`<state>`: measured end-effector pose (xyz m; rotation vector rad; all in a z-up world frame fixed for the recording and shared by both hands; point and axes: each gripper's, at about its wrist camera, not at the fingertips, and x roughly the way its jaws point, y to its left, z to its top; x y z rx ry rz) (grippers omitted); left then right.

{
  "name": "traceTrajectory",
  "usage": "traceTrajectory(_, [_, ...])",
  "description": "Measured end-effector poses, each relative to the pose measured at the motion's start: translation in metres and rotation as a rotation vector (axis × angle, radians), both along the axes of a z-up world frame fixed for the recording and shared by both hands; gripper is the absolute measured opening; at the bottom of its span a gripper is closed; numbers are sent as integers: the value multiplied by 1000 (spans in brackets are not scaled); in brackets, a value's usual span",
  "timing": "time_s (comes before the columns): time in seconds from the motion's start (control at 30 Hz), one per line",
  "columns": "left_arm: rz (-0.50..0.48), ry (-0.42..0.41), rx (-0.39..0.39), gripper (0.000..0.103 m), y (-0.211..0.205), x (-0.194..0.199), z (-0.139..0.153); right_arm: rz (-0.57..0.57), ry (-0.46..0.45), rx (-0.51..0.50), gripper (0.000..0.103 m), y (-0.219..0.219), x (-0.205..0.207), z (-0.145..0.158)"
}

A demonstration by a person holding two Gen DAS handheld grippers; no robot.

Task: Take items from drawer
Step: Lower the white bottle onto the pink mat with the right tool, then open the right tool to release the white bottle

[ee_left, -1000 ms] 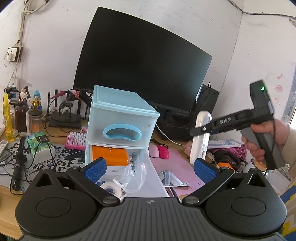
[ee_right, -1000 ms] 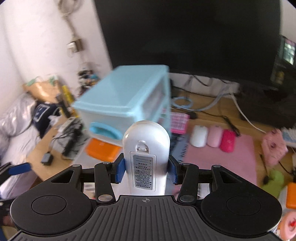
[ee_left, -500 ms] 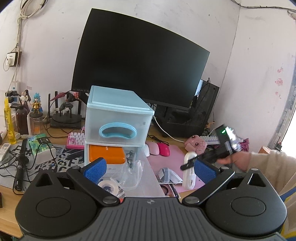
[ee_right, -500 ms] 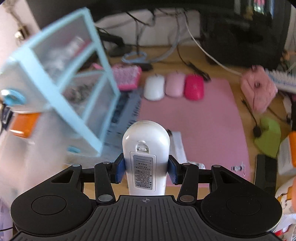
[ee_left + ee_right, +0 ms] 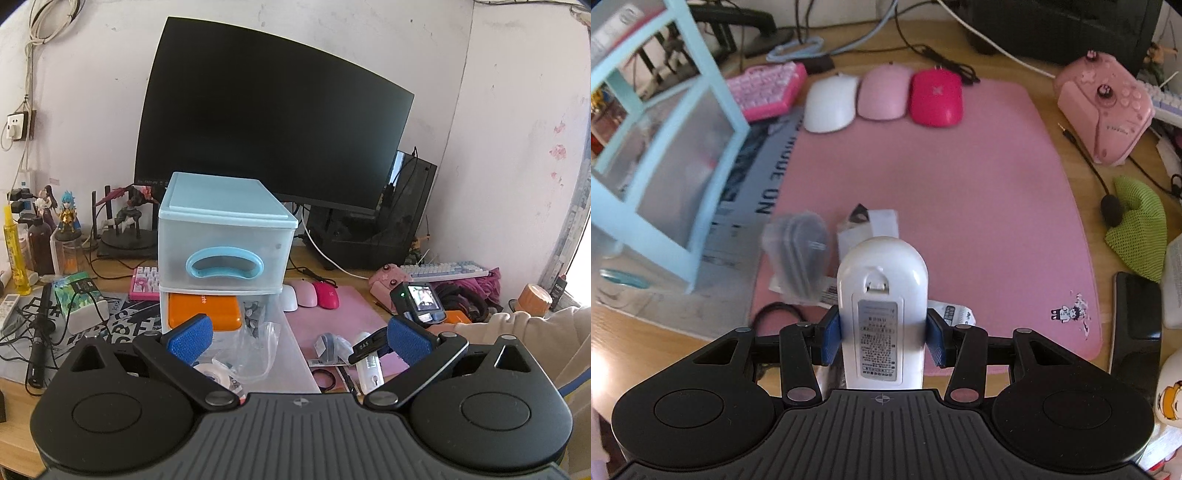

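A light blue two-drawer box (image 5: 225, 236) stands on the desk; its lower drawer (image 5: 280, 354) is pulled out and holds an orange case (image 5: 205, 312), a tape roll (image 5: 218, 373) and a clear bag (image 5: 258, 343). My left gripper (image 5: 299, 336) is open and empty above the drawer. My right gripper (image 5: 882, 336) is shut on a white remote-like device (image 5: 881, 306), held low over the front of the pink mat (image 5: 923, 192); it also shows in the left wrist view (image 5: 369, 363). A grey packaged item (image 5: 798, 254) and a white packet (image 5: 868, 225) lie on the mat.
Three mice (image 5: 882, 96) sit in a row at the mat's far edge. A pink controller (image 5: 1104, 99), green mesh cloth (image 5: 1141, 229), black phone (image 5: 1137, 325) and pink keyboard (image 5: 764, 88) surround the mat. A large monitor (image 5: 273, 140) stands behind the box.
My right gripper has carried the white device from above the drawer box down and right to just over the pink mat. The left gripper has stayed open over the drawer.
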<state>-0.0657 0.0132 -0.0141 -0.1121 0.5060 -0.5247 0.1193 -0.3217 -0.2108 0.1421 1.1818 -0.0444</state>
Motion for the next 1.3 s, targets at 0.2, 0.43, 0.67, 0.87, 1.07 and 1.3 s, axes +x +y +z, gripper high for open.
traceTrajectory(0.2, [7,0,3,103,-2,3,1,-7,32,-12,50,-2,5,-15])
traceTrajectory(0.43, [-4,-4,3,103,-4,7,1,-28,11,-31,80,-2,4,-10])
traceTrajectory(0.67, [-15,-12,-4,103,-3,8,0,-67,-17,-34,84,-3,-3,4])
traceTrajectory(0.87, [-11,-16,-18,103,1,9,0,-79,-68,-47,103,4,-18,33])
traceTrajectory(1.07, [-14,-25,-36,103,6,11,0,-71,-104,-81,103,22,-33,74])
traceTrajectory(1.3, [-2,-35,-54,103,16,10,-3,74,-194,-51,103,61,-53,147])
